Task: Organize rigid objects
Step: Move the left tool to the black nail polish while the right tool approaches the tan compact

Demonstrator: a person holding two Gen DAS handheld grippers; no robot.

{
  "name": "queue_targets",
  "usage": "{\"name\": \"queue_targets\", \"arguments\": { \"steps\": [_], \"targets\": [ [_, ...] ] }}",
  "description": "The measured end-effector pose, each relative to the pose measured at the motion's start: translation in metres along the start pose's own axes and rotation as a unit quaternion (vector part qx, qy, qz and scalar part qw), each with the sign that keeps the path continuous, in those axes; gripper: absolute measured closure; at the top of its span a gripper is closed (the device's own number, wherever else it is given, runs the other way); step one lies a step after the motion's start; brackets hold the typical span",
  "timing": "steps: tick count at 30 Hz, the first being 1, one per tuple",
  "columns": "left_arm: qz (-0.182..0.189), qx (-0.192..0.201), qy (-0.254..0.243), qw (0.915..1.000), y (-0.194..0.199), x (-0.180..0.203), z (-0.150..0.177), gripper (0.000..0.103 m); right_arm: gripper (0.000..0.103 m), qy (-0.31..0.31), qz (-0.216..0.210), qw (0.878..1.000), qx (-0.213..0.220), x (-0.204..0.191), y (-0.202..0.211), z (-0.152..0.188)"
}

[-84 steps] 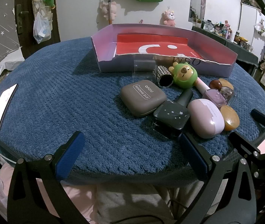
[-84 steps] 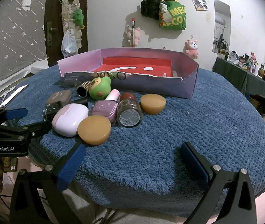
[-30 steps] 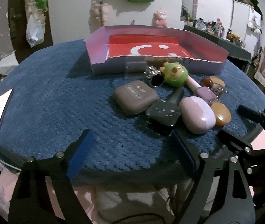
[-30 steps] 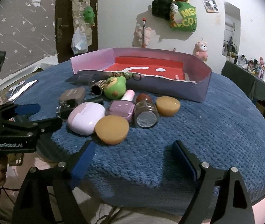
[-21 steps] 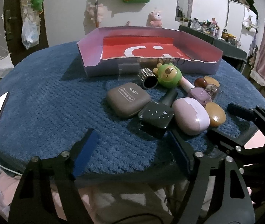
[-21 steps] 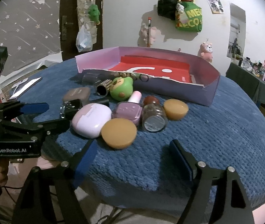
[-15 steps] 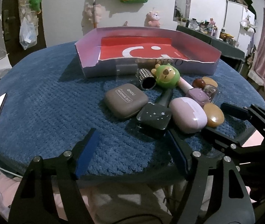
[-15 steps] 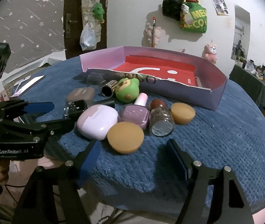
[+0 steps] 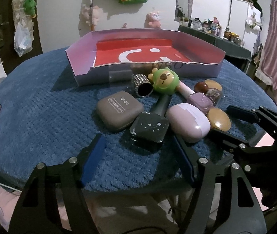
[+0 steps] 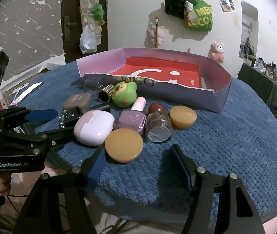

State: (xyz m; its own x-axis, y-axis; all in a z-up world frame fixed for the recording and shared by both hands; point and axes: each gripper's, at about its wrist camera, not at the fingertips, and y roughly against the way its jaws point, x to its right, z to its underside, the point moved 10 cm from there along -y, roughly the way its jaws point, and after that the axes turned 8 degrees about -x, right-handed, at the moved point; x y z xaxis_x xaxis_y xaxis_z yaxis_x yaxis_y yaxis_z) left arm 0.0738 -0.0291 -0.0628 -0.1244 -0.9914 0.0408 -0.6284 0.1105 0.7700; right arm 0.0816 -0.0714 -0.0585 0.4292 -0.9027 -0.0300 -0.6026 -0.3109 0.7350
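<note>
A rough, nubby blue cloth (image 9: pixel 41 105) covers the table. The tray (image 9: pixel 197 68) looks like torn matt cardboard. The grey case (image 9: pixel 119 110) is matt plastic, the dark bottle (image 9: pixel 149 129) glossy, perhaps glass, and the studded tube (image 9: pixel 141 81) shiny metal.

The taupe compact case (image 9: pixel 120 110) is showing "novo" and "EYE SHADOW" on its lid. The left gripper (image 10: pixel 41 123) is carrying "GenRobot.AI" in white on its body. The green bag (image 10: pixel 198 14) hanging on the far wall is showing "ME" above "ECO", cut off.
</note>
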Motion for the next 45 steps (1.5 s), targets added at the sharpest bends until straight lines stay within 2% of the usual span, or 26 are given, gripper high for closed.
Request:
{"name": "queue_targets", "arguments": {
  "steps": [5, 12, 35, 45],
  "targets": [
    [0.002, 0.002, -0.003, 1.0000, -0.002, -0.001, -0.003, 0.039, 0.036, 0.003, -0.003, 1.000, -0.002, 0.000, 0.000, -0.003],
    [0.005, 0.004, -0.010, 0.9999, -0.004, 0.001, -0.006, 0.039, 0.049, 0.014, -0.011, 1.000, -0.002, -0.002, 0.002, -0.003],
    [0.008, 0.015, -0.025, 0.9995, -0.013, -0.001, -0.017, 0.038, 0.045, 0.018, -0.012, 1.000, 0.002, -0.006, -0.008, -0.012],
    [0.002, 0.012, -0.022, 0.9997, -0.014, -0.001, -0.019, 0.038, 0.062, 0.010, -0.024, 1.000, 0.003, -0.007, -0.007, -0.013]
  ]
}}
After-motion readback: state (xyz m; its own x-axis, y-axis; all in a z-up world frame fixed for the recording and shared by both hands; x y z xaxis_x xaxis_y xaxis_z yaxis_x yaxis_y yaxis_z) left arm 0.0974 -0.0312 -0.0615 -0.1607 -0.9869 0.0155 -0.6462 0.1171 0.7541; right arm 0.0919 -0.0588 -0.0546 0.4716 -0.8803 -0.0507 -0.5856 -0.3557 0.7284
